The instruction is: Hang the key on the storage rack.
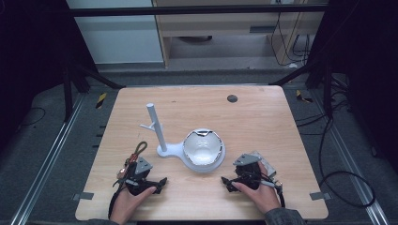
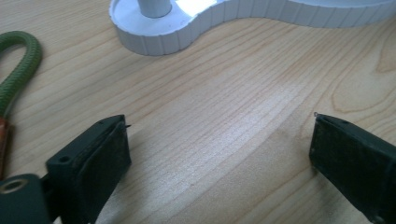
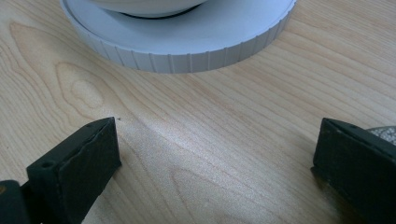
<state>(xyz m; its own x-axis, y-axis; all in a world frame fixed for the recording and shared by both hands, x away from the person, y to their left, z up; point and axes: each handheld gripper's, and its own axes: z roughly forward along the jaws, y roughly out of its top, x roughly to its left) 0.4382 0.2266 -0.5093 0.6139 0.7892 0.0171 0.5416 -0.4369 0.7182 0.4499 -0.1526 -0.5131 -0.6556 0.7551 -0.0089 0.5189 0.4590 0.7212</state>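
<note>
Pale wooden table (image 1: pixel 263 122) amid dark framing, both grippers' fingers (image 2: pixel 93 163) wide apart, empty, near the white stand (image 1: pixel 162 151).

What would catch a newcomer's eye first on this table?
Mid-table, a white stand with an upright post and side pegs carries a shiny white bowl on its round base. Left of it lies a green looped cord. Near the front edge, the left gripper and right gripper rest open.
</note>
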